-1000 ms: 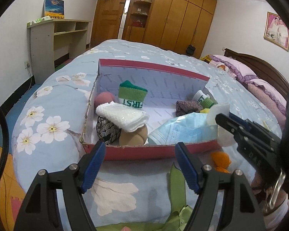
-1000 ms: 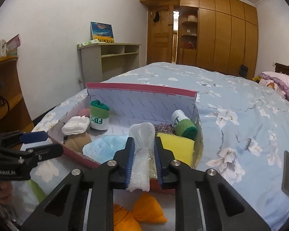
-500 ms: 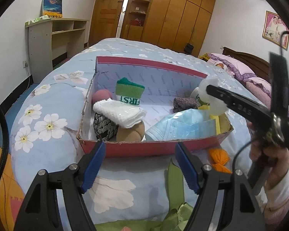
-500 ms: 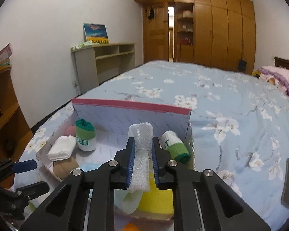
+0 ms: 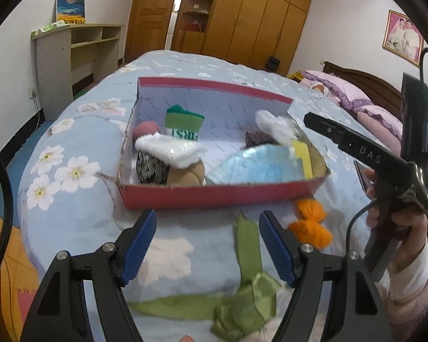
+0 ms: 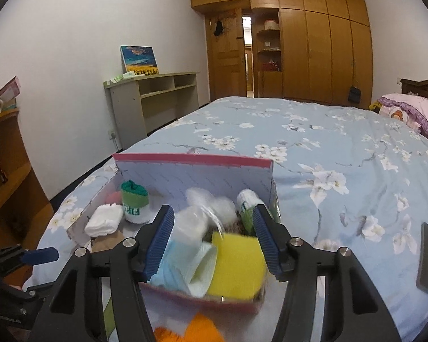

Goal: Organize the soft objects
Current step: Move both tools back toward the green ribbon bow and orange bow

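Observation:
A red cardboard box [image 5: 214,196] [image 6: 191,158] lies on the flowered bed, holding rolled socks, a white cloth, a blue packet and a yellow sponge [image 6: 236,265]. My right gripper [image 6: 211,236] hovers over the box's right end; its jaws are opening and a white mesh pouch [image 6: 202,213] [image 5: 274,125] drops free between them into the box. My left gripper [image 5: 207,246] stands open in front of the box with nothing between its pads. A green ribbon [image 5: 245,285] and an orange bow [image 5: 311,225] lie on the bed before the box.
A dark phone [image 6: 426,256] lies on the bed to the right. Pink pillows [image 5: 368,108] and a wooden headboard are at the far right. A desk [image 6: 154,99] and wardrobes line the walls. A person's hand in a pink sleeve [image 5: 408,273] holds the right gripper.
The right gripper rose over the box and opened, letting go of the white mesh pouch, which now lies in the box's right end. The left gripper stayed put.

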Available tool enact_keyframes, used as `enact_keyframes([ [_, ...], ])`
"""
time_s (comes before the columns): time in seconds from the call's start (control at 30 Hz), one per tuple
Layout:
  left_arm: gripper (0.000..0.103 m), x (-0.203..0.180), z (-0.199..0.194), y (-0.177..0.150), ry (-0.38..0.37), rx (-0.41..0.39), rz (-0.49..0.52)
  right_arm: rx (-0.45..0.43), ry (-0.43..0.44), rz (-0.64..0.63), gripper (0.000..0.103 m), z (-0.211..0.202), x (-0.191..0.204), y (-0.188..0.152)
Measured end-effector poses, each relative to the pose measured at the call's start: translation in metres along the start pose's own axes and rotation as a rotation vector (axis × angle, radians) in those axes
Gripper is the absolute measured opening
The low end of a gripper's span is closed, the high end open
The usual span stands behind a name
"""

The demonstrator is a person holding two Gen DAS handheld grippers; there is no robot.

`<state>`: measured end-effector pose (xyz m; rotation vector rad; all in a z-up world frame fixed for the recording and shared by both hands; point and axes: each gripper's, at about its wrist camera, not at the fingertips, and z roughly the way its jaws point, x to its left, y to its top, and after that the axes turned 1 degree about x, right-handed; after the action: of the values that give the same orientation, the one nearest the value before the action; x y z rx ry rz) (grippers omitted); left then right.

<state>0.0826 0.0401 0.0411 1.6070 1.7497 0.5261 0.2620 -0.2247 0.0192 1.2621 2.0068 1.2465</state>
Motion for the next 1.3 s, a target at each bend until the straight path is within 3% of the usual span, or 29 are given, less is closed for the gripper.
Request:
enact_keyframes([
  [0.43,0.078,-0.012,-0.022,-0.033,-0.049,0.074,0.047,0.06,-0.009,0.024,0.059,-0.032,0.001,-0.035],
  [0.73,0.078,-0.029,-0.015,-0.052,-0.057,0.131,0.113,0.123,0.023,0.067,0.059,-0.043,0.004,-0.062],
  [1.03,0.078,-0.039,0.002,-0.068,0.02,0.151,0.177,0.196,0.025,0.109,0.059,-0.036,0.008,-0.086],
  [1.3,0.078,-0.038,0.017,-0.079,0.063,0.154,0.174,0.251,0.035,0.15,0.059,-0.021,0.006,-0.097],
])
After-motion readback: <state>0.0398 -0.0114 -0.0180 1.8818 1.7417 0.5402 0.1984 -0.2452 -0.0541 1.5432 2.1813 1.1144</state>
